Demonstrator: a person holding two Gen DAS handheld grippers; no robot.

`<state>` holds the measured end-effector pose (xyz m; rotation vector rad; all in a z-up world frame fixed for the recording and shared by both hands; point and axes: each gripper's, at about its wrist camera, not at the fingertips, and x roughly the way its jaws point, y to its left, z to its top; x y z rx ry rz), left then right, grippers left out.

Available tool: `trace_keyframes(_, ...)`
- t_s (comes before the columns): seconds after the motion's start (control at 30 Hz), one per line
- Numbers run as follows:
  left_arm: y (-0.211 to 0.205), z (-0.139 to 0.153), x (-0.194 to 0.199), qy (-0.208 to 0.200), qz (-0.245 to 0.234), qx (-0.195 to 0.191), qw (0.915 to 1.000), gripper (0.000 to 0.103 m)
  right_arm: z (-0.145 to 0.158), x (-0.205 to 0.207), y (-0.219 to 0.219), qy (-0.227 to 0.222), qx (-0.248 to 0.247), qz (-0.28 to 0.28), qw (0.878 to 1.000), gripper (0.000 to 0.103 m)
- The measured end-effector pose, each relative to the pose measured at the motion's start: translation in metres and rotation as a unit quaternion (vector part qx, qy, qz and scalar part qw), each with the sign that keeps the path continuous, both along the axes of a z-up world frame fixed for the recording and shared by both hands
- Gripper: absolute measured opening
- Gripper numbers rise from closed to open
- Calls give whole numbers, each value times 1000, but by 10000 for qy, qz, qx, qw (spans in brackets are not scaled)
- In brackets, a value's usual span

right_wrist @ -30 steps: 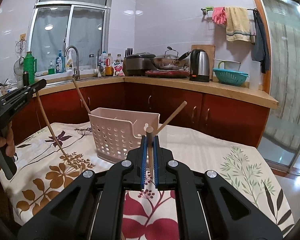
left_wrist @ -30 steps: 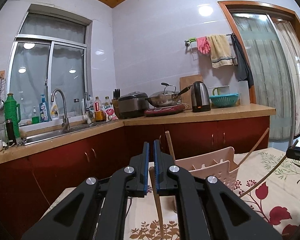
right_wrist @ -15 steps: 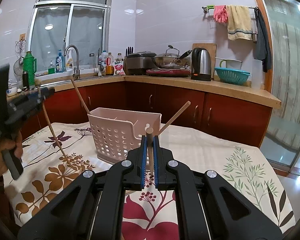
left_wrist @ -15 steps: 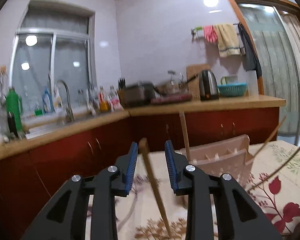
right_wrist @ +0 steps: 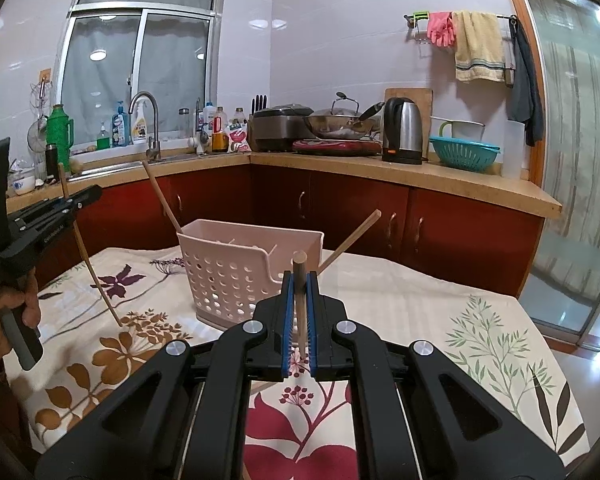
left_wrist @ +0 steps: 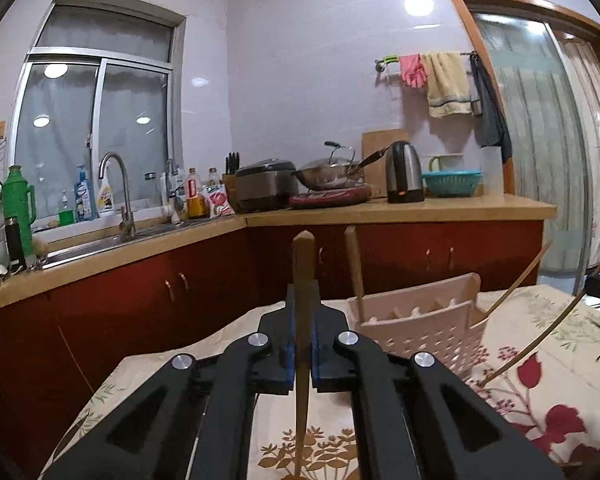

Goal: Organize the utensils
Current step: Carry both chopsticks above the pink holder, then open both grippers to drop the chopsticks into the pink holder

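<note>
While our left gripper [left_wrist: 301, 330] pinches a thin tapered wooden chopstick [left_wrist: 302, 344] upright, tip toward the floral tablecloth [right_wrist: 400, 296], the pale pink perforated plastic basket [right_wrist: 236, 276] stands mid-table with two chopsticks leaning out; our right gripper [right_wrist: 299, 304] is clamped on another round wooden chopstick [right_wrist: 299, 280].

White lettering on the left gripper [right_wrist: 82, 196] is too small to read.
</note>
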<state>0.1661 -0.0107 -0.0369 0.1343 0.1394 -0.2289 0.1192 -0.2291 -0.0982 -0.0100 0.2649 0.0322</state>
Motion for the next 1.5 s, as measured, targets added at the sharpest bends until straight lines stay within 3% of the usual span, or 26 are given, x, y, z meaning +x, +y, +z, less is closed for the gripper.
trace_keyframes(0.43, -23, 73, -13, -267, -639, -404, 9968, 5, 63, -3, -10, -781, 488, 474, 9946, 6)
trace_keyframes(0.87, -57, 109, 26, -800, -882, -585, 9912, 5, 114, 55, -19, -1896, 441, 495, 9796, 6)
trace_keyframes(1.07, -69, 93, 57, -705, -823, -619, 9922, 5, 96, 96, -21, -1716, 545, 415, 9828, 6)
trace_keyframes(1.2, -76, 70, 75, -437, -815, -532, 9943, 5, 69, 118, -18, -1348, 470, 386, 9890, 6)
trace_keyframes(1.3, -80, 43, 91, -9, -807, -457, 9957, 6, 55, 127, -14, -1036, 437, 420, 9928, 6)
trace_keyframes(1.37, -81, 32, 96, 192, -780, -416, 9959, 12, 47, 127, -13, -914, 480, 407, 9938, 10)
trace_keyframes(1.43, -82, 27, 92, 118, -678, -270, 9973, 39, 44, 124, -12, -852, 492, 405, 9943, 24)
trace_keyframes(1.5, -80, 28, 86, 170, -760, -365, 9963, 56, 43, 119, -9, -863, 475, 384, 9944, 38)
